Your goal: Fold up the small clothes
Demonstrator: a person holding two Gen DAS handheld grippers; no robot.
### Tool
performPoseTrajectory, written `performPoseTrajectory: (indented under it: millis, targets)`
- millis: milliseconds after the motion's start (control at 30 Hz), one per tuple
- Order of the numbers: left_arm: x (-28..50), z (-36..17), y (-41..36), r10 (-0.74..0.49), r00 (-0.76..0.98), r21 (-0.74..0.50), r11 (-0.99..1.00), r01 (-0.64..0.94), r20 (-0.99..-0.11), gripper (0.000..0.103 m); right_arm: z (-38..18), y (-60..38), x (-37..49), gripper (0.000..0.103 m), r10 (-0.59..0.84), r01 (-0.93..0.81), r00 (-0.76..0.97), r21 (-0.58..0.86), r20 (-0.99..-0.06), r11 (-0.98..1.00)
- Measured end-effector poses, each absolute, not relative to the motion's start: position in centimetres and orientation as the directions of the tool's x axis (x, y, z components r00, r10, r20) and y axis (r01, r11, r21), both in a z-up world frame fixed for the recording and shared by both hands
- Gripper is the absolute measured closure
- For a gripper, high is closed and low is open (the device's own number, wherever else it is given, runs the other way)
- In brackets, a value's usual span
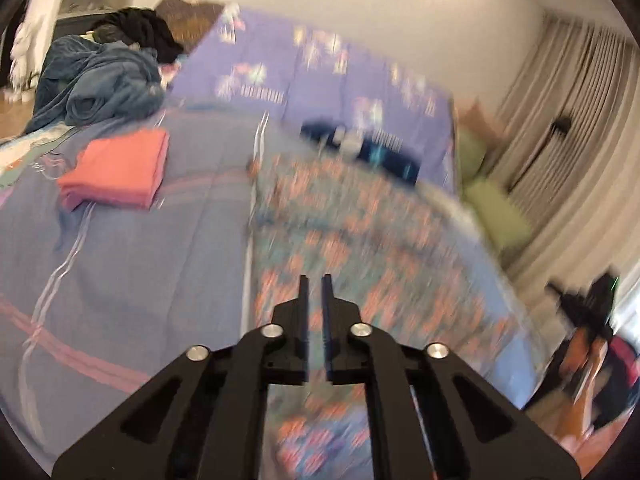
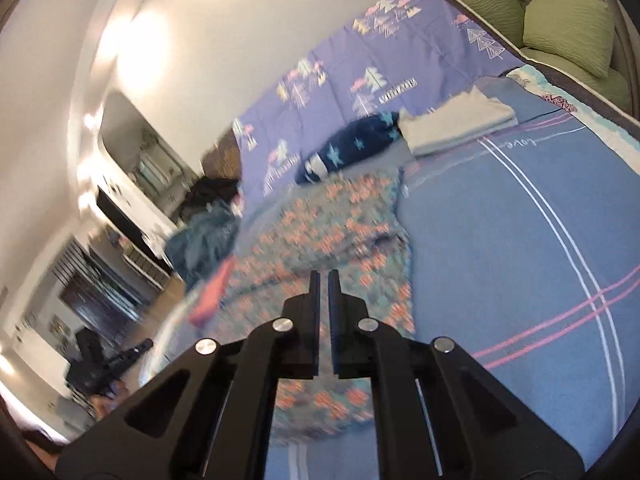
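Observation:
A teal garment with orange flowers (image 1: 360, 220) lies spread on the blue striped bed sheet (image 1: 120, 280), blurred by motion. My left gripper (image 1: 315, 278) hovers over its near part, its jaws a narrow slit apart with nothing caught between them. In the right wrist view the same flowered garment (image 2: 340, 220) shows a raised crease across its middle. My right gripper (image 2: 324, 274) is above it with its jaws nearly together, and I see no cloth pinched in them.
A folded pink cloth (image 1: 120, 168) lies left on the sheet. A navy star-print garment (image 2: 352, 144) and a folded pale cloth (image 2: 456, 120) sit near a purple patterned quilt (image 2: 360, 60). A heaped blue blanket (image 1: 100, 80) and green pillows (image 2: 568, 32) flank the bed.

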State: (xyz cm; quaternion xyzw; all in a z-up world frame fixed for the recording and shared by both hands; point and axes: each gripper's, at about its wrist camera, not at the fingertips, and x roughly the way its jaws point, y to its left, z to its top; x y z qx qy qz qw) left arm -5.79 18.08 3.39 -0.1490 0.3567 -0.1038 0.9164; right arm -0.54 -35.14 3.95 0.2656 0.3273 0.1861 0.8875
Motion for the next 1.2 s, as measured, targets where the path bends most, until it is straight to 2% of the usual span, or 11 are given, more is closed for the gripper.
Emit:
performPoseTrajectory:
  millis: [100,233,333,467,633,700,733,767,900,1000,1200]
  targets:
    - [-7.7,1.7,17.9,-0.263,0.688,-0.294,0.953,0.076,-0.676,0.062,1.0,-34.7,-0.6,0.085,0.429,-0.089,0.675,0.512,-0.600,0.855]
    - [-10.0,-0.1,18.0,-0.294,0.635,-0.314,0.946,0.083,-0.715,0.059,-1.6,-35.0,-0.9,0.078,0.408,-0.030,0.631,0.505,-0.660,0.863]
    - [-11.2,-1.5,17.7,-0.333,0.579,-0.341,0.935,0.100,-0.744,0.052,-2.4,-36.0,-1.2,0.056,0.446,0.005,0.620,0.572,-0.645,0.820]
    - [-12.7,-3.3,17.0,-0.380,0.542,-0.384,0.917,0.113,-0.749,0.045,-2.7,-36.7,-1.5,0.046,0.492,0.013,0.608,0.628,-0.623,0.778]
    - [-12.7,-5.4,16.3,-0.446,0.529,-0.464,0.879,0.108,-0.722,0.045,-3.7,-35.2,-0.3,0.043,0.535,0.004,0.543,0.639,-0.647,0.769]
    - [-12.6,-6.1,16.0,-0.439,0.536,-0.467,0.879,0.091,-0.721,0.057,-3.7,-34.8,-0.2,0.064,0.510,0.006,0.548,0.613,-0.663,0.790]
    - [-12.5,-5.9,15.9,-0.433,0.540,-0.462,0.882,0.089,-0.722,0.088,-3.4,-34.6,-0.2,0.099,0.486,0.005,0.556,0.587,-0.675,0.810]
    - [-12.4,-5.9,16.0,-0.443,0.532,-0.474,0.876,0.088,-0.721,0.097,-2.8,-34.7,-0.6,0.098,0.476,-0.003,0.583,0.584,-0.658,0.811]
    - [-13.1,-2.7,17.0,-0.442,0.626,-0.507,0.858,0.085,-0.643,0.097,0.8,-35.2,-2.6,0.098,0.564,-0.111,0.649,0.670,-0.511,0.734]
    - [-13.4,0.9,18.5,-0.475,0.715,-0.579,0.806,0.121,-0.512,0.097,3.3,-35.6,-3.2,0.098,0.598,-0.171,0.678,0.699,-0.427,0.694]
    - [-10.9,4.9,20.0,-0.496,0.804,-0.653,0.734,0.186,-0.328,0.097,6.4,-36.2,-2.0,0.098,0.525,-0.160,0.751,0.661,-0.401,0.733]
